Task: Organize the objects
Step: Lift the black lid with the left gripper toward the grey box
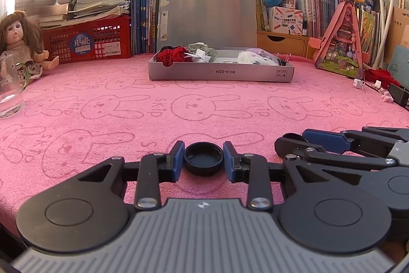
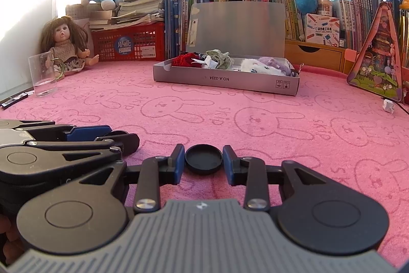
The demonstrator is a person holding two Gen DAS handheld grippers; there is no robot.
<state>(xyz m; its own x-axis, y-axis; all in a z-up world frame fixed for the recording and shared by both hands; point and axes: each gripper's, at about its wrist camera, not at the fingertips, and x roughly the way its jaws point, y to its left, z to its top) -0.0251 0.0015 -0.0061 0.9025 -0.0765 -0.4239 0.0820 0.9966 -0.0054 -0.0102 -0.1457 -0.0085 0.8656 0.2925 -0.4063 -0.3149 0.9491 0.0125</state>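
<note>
In the left wrist view my left gripper [image 1: 203,156] is shut on a round black cap [image 1: 203,162], hollow side up, low over the pink towel [image 1: 204,106]; both blue pads [image 1: 179,160] press its rim. My right gripper [image 1: 294,139] lies just to its right, side on, shut on a second black cap [image 1: 294,136]. The right wrist view shows that second black cap [image 2: 203,160] pinched between the right gripper's [image 2: 203,156] pads. The left gripper [image 2: 118,137] sits at the left there. The open grey box [image 1: 221,74] holds red knit, cloth and plush items.
A glass cup [image 2: 43,76] and a doll [image 2: 65,45] stand at the far left, with a red crate [image 2: 127,42] behind them. Books and plush toys line the back. A pink triangular case [image 2: 378,53], a folded paper piece [image 2: 388,105] and small bits lie at the right.
</note>
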